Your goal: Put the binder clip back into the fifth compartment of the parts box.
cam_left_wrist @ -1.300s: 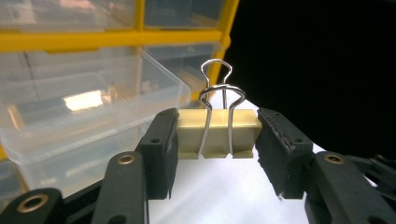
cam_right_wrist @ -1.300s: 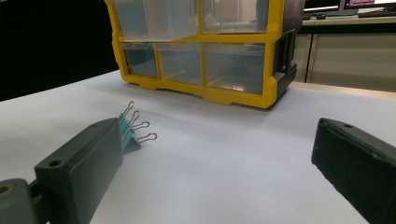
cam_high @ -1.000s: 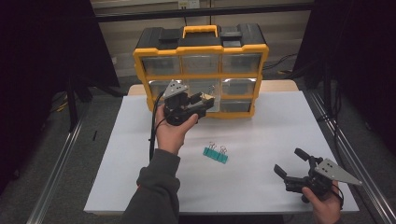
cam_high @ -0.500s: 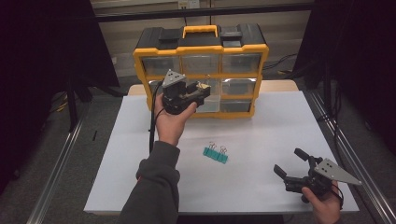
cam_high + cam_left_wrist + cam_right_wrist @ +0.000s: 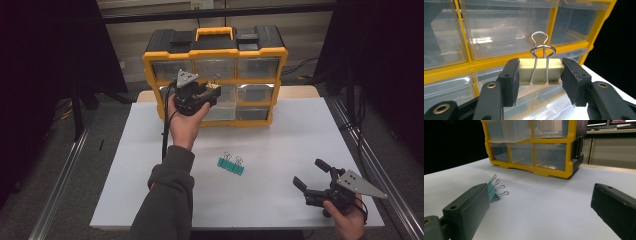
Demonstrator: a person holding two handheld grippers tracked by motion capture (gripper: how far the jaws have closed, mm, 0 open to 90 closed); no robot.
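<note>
left gripper [image 5: 540, 75] clamps cream binder clip [image 5: 541, 70] by its ends, wire handles up, just before yellow drawer organiser [image 5: 215, 75]. advise level, slow approach to drawer. right gripper [image 5: 315, 182] open, idle.

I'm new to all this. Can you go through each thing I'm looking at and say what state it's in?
Left gripper: raised before the organizer, shut on the cream binder clip.
Right gripper: low over the table, jaws open, empty.
Teal binder clips: two, lying side by side on the white table.
Yellow drawer organizer: upright; its clear drawers look closed.
</note>
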